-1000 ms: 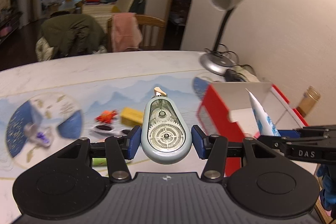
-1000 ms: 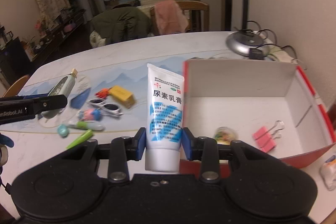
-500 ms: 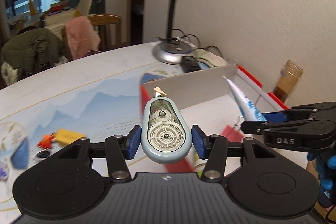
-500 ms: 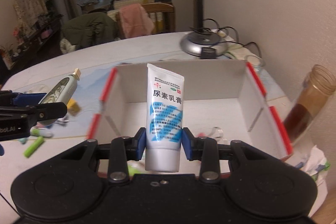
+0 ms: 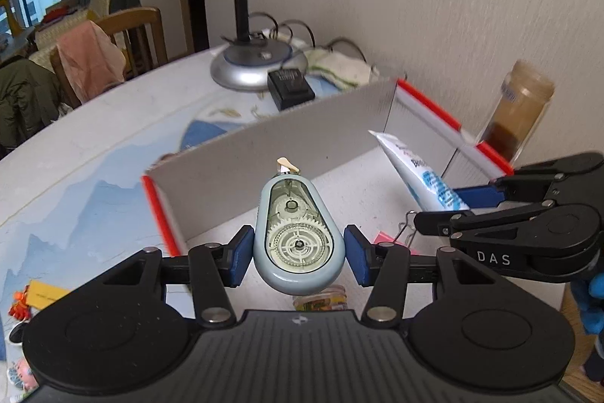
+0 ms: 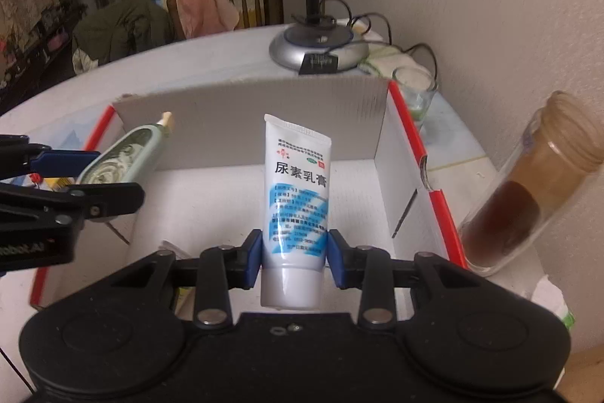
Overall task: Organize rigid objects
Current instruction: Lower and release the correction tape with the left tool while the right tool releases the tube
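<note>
My left gripper (image 5: 298, 253) is shut on a pale blue correction tape dispenser (image 5: 298, 240), its clear window showing gears, and holds it over the near left part of a white cardboard box with red rims (image 5: 302, 135). My right gripper (image 6: 294, 257) is shut on a white and blue cream tube (image 6: 296, 191), cap toward the camera, above the same box (image 6: 249, 119). In the right wrist view the dispenser (image 6: 124, 153) hangs at the left in the left gripper's fingers (image 6: 94, 201). In the left wrist view the tube (image 5: 419, 169) slants at the right.
A pink binder clip (image 5: 392, 237) and a small round colourful item (image 5: 321, 301) lie in the box. A lamp base (image 5: 253, 63) with a black adapter (image 5: 290, 87) stands behind it, a brown-filled jar (image 6: 528, 191) and a glass (image 6: 415, 89) to the right. Small toys (image 5: 34, 293) lie left.
Both grippers swept right across the table and came down a little over the open box, each keeping its hold. The scattered toys slid out to the left edge of view.
</note>
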Motion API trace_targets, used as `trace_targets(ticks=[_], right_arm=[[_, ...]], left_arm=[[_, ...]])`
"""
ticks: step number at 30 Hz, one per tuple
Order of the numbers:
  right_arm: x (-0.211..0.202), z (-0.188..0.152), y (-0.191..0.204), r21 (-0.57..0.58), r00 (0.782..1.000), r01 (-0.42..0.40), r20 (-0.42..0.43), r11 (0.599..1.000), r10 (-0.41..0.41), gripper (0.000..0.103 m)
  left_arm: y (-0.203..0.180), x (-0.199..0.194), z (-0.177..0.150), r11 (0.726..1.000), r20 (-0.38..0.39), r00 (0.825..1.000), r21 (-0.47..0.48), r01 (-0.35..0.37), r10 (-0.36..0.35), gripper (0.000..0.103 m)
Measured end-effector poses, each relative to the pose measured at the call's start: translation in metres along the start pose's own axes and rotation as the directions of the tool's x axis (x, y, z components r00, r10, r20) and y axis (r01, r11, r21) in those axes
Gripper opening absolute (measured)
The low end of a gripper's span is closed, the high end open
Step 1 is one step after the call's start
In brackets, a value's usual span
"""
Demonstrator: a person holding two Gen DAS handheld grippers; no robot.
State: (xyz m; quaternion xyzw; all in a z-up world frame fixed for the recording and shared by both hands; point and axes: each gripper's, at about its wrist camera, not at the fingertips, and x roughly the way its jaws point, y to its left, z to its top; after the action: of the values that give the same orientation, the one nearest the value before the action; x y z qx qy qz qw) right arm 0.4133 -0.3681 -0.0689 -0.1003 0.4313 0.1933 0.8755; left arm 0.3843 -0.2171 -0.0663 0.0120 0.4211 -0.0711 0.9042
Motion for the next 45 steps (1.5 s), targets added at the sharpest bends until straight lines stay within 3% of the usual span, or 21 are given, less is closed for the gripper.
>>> trace_targets(ticks=[12,18,31,45], right_arm=[[0.028,0.008,0.000,-0.092,0.998,0.041,-0.053,0.995,-0.046,0.034],[0.035,0.019,-0.003,-0.100,0.997,0.019,-0.077,0.995,-0.027,0.034],[0.033,0.020,-0.010,-0.058,0.996,0.004,-0.090,0.998,-0.009,0.039],[0.008,0.011,-0.004,-0.031,0.999,-0.006,-0.048,0.999,0.004,0.051]], left_arm=[[-0.002,0.056,0.016,0.999,-0.128,0.991,0.033,-0.028,0.033,0.051],[-0.002,0.072,0.021,0.999,-0.184,0.983,0.030,-0.024,0.029,0.051],[0.000,0.093,0.017,1.000,-0.332,0.943,0.013,-0.027,0.030,0.052],[0.002,0.052,0.011,0.999,-0.214,0.976,-0.034,0.028,-0.035,0.052]])
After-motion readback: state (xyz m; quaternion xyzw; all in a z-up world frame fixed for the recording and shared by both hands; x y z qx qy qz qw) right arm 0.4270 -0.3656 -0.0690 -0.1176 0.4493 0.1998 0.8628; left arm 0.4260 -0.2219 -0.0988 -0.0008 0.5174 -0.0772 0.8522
